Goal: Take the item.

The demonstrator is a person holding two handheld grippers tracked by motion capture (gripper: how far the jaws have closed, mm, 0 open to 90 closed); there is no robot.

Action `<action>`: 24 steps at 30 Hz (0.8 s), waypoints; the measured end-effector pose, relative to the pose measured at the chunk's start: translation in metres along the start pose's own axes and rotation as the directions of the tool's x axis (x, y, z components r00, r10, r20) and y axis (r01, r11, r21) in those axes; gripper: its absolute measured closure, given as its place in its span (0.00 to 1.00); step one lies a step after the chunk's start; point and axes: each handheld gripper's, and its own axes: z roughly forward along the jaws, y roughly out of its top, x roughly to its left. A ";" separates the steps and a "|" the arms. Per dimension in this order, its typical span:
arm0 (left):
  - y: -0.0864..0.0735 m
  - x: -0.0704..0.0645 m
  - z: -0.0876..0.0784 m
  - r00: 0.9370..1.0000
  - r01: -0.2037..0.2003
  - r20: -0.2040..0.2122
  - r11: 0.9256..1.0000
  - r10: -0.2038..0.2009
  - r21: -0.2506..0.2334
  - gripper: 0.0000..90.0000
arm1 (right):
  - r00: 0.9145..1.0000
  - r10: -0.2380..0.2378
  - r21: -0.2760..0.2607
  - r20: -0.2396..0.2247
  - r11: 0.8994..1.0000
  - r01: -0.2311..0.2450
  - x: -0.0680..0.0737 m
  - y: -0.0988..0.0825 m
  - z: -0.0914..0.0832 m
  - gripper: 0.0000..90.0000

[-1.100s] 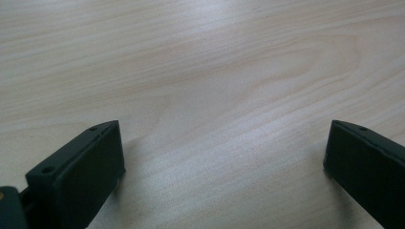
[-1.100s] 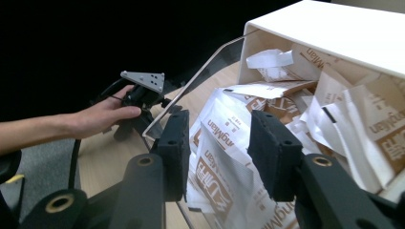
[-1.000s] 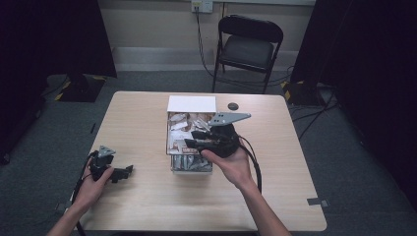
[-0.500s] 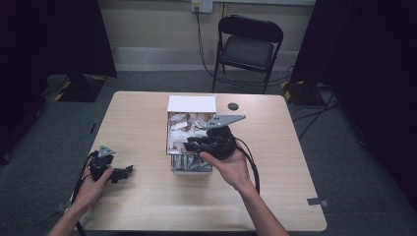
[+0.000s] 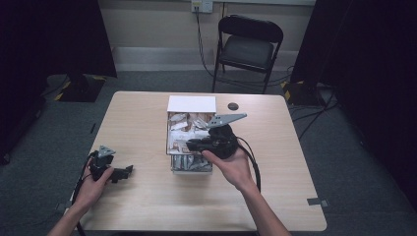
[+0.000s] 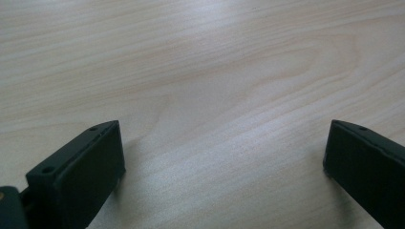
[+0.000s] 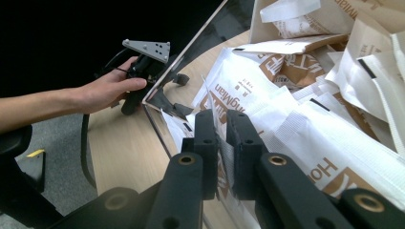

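Since a second ago we are seeing the right gripper [image 5: 193,145] sliding a little toward the person's left and nearer the front of the box [image 5: 191,104], while the left gripper [image 5: 129,170] is staying where it was.

In the high view, we are looking down on a pale wooden table [image 5: 147,206]. The box is sitting near the table's middle, white flap at its far edge, packed with white and brown paper sachets [image 5: 187,124]. The right hand [image 5: 232,164] is holding its gripper over the box's near half, grey plate uppermost, jaws pointing toward the person's left. The left hand [image 5: 91,184] is resting its gripper on the table near the left edge, well apart from the box. A small dark disc [image 5: 233,106] is lying beyond the box, and a folding chair [image 5: 248,44] is standing past the far edge.

In the left gripper view, we are seeing the left gripper [image 6: 222,157] with its jaws spread wide over bare wood grain, nothing between them.

In the right gripper view, we are seeing the right gripper [image 7: 219,152] pressing its jaws together on the thin edge of a white sachet [image 7: 248,102] printed with brown letters, which is lying among the others in the box. Farther off, the left hand [image 7: 107,88] is gripping the other gripper [image 7: 179,78] at the table's edge.
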 end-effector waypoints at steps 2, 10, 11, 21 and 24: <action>0.000 0.000 0.000 1.000 0.001 -0.002 1.000 -0.001 -0.003 0.00 | 1.000 0.009 0.002 -0.003 1.000 -0.009 -0.001 0.000 0.000 0.93; 0.000 0.000 0.000 1.000 0.000 -0.002 1.000 0.000 -0.002 0.00 | 1.000 -0.005 0.019 0.015 1.000 0.005 0.001 -0.002 0.000 0.93; 0.000 0.000 0.000 1.000 0.000 -0.002 1.000 0.000 -0.002 0.00 | 1.000 -0.007 0.027 0.018 1.000 0.007 0.001 -0.002 0.001 0.95; 0.000 0.000 0.000 1.000 0.000 -0.001 1.000 0.000 -0.002 0.00 | 1.000 -0.002 0.014 0.004 1.000 0.002 -0.001 -0.003 0.000 0.98; 0.000 0.000 0.000 1.000 0.001 -0.002 1.000 -0.001 -0.002 0.00 | 1.000 -0.001 0.002 -0.003 1.000 0.001 -0.002 -0.003 -0.002 0.99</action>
